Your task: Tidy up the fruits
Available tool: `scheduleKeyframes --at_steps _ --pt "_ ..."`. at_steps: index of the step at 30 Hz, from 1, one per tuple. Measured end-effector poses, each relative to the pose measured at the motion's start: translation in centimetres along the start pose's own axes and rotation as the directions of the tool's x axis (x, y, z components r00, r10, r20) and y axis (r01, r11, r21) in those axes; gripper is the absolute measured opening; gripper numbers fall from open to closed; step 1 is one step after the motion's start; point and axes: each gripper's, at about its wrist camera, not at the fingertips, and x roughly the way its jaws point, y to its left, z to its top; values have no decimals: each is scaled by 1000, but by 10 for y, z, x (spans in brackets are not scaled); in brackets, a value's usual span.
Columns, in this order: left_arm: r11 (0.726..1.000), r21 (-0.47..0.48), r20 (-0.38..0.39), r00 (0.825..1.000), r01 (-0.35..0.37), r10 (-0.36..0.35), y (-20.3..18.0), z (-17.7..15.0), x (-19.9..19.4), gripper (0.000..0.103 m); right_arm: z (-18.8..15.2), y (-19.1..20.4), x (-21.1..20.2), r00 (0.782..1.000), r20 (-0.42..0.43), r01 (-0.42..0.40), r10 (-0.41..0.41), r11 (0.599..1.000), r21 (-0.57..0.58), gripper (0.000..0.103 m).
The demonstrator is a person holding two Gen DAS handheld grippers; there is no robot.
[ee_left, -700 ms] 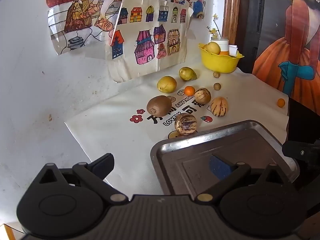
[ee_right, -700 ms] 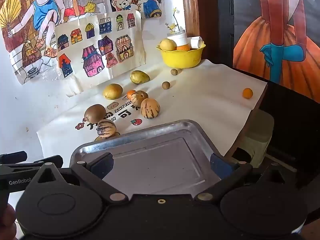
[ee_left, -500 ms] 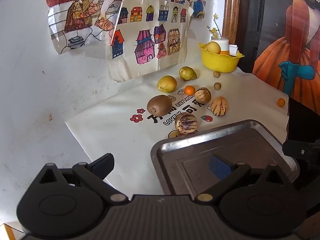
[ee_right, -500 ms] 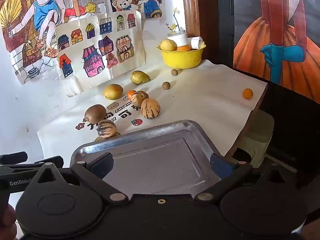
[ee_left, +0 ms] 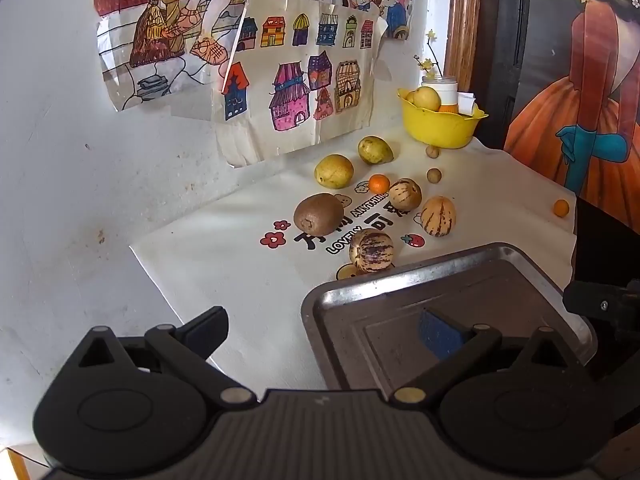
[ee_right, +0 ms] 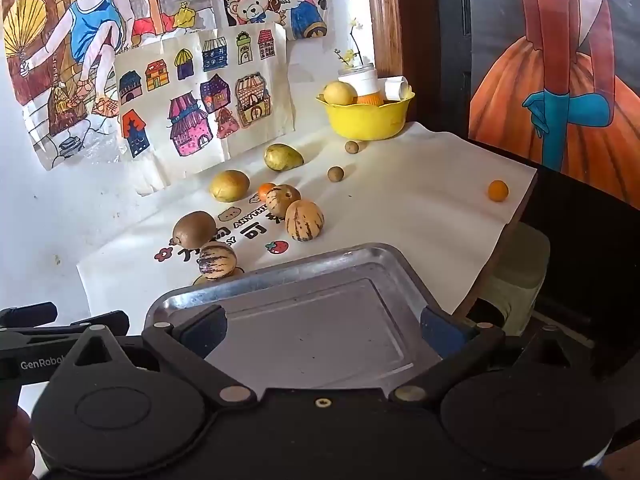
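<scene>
Both grippers hang spread and empty: left gripper (ee_left: 324, 326) at the metal tray's (ee_left: 400, 276) left rim, right gripper (ee_right: 322, 326) above it; striped melons (ee_right: 304, 220) lie beyond.

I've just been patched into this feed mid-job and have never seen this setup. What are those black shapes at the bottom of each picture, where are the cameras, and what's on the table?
Each picture comes from a fisheye camera mounted on a hand-held gripper, looking forward along its jaws. The black shapes are the grippers themselves: the left gripper in one view, the right gripper in the other. Both stand open and hold nothing.

Just ahead lies a rectangular metal tray with no fruit in it, on a white printed cloth. Beyond it are loose fruits: a brown kiwi, three striped yellow melons, the nearest beside the tray rim, two yellow-green mangoes, small oranges and two small brown round fruits. A yellow plastic bowl with fruit and a white jar stands at the back.
</scene>
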Motion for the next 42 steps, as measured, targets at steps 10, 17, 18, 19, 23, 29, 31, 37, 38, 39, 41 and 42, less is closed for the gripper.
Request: scheduleKeyframes --at_steps 10,17,18,19,23,29,31,37,38,39,41,42 --pt "1000 -7 -2 1000 1 -1 1 1 3 103 1 2 -1 1000 1 -2 2 1000 1 103" --pt "1000 -8 -3 1000 2 -2 2 1 3 103 2 3 -1 1000 2 -1 1 1000 0 103" --pt "1000 -8 -3 1000 1 -1 2 1 3 103 2 3 -1 1000 2 -2 2 1000 0 103" --pt "1000 -8 -3 1000 1 -1 2 1 3 103 1 3 0 1000 1 -1 1 1000 0 103" --pt "1000 -9 -2 1000 0 0 2 1 3 103 1 4 -1 1000 2 -1 1 1000 0 103" --pt "1000 -10 -2 1000 1 -1 2 1 3 103 1 3 -1 1000 2 -1 1 1000 -1 103" --pt "1000 -9 -1 1000 -1 1 1 1 3 103 1 3 -1 1000 2 -1 1 1000 -1 103" --pt "1000 -9 3 1000 0 0 1 0 1 103 0 3 -1 1000 3 -1 1 1000 -1 103" --pt "1000 -10 2 1000 0 0 1 1 1 103 0 3 -1 1000 3 -1 1 1000 -2 103" --pt "1000 -10 2 1000 0 0 1 1 1 103 0 3 -1 1000 3 -2 2 1000 -1 103" --pt "1000 -10 1 1000 0 0 1 1 1 103 -1 2 -1 1000 3 -1 1 1000 -1 103" --pt "1000 -10 1 1000 0 0 1 1 1 103 -1 2 -1 1000 2 -1 1 1000 -1 103"
